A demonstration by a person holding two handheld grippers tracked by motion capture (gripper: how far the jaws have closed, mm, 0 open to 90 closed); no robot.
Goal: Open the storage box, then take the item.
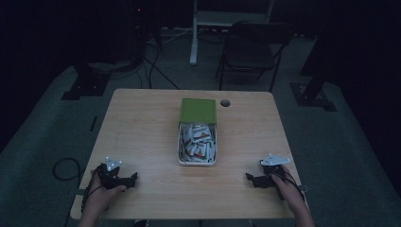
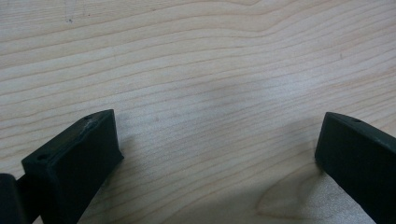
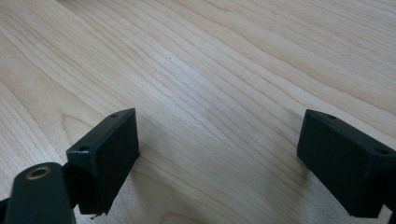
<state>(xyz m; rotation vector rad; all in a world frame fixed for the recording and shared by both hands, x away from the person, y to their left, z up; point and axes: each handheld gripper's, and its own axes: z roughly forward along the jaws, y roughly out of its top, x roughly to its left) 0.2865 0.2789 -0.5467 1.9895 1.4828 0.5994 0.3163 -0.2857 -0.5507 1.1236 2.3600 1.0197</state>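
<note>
An open tin (image 1: pixel 180 142) stands in the middle of the wooden table (image 1: pixel 142 123), filled with several small white and orange packets (image 1: pixel 197 141). Its green lid (image 1: pixel 198 110) lies just behind it. My left gripper (image 1: pixel 134 177) rests near the table's front left edge, held by a hand, jaws wide apart over bare wood (image 2: pixel 205 84). My right gripper (image 1: pixel 248 177) rests near the front right edge, also open, with nothing between its fingers (image 3: pixel 105 154). Both point inward toward the tin.
A round cable hole (image 1: pixel 225 102) sits in the table's back edge. Beyond the table are a dark folding chair (image 1: pixel 250 52), a white stand leg (image 1: pixel 194 33) and cables on the grey floor. A cable loop (image 1: pixel 64 168) lies left of the table.
</note>
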